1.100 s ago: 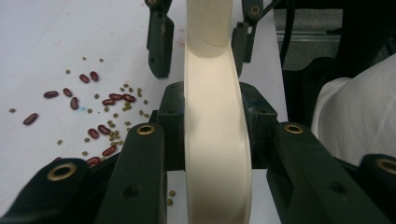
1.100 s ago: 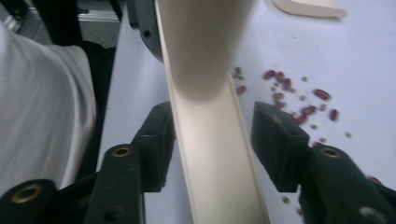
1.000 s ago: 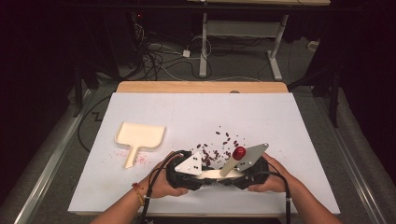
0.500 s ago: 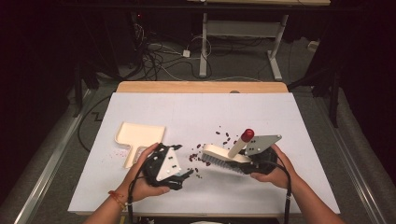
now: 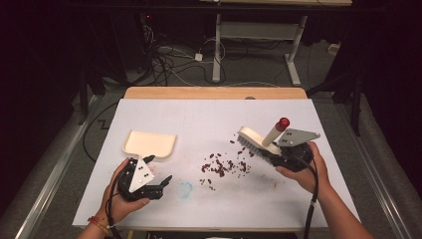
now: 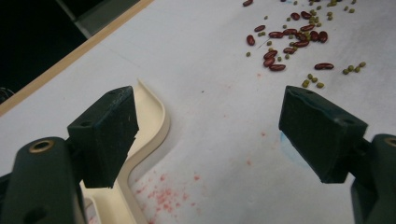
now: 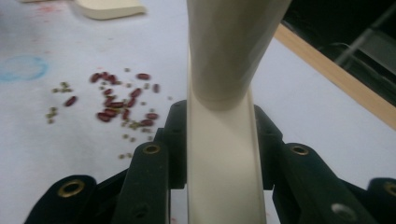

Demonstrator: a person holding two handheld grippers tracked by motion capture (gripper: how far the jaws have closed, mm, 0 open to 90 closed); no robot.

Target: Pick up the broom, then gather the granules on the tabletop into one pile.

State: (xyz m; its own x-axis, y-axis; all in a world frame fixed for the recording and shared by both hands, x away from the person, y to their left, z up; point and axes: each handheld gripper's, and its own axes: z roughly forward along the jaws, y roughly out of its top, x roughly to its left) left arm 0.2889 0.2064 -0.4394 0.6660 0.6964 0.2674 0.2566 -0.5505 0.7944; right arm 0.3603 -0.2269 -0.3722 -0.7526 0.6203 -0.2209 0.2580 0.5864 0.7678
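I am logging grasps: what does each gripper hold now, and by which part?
The right gripper holds the brush, its jaws shut on the cream handle. The left gripper is open and holds nothing; the dustpan lies beside it.

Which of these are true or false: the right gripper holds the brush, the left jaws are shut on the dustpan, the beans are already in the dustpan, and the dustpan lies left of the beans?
1. The right gripper holds the brush. True.
2. The left gripper is shut on the dustpan. False: its jaws are open and empty.
3. The beans are in the dustpan. False: they lie scattered on the table.
4. The dustpan lies left of the beans. True.
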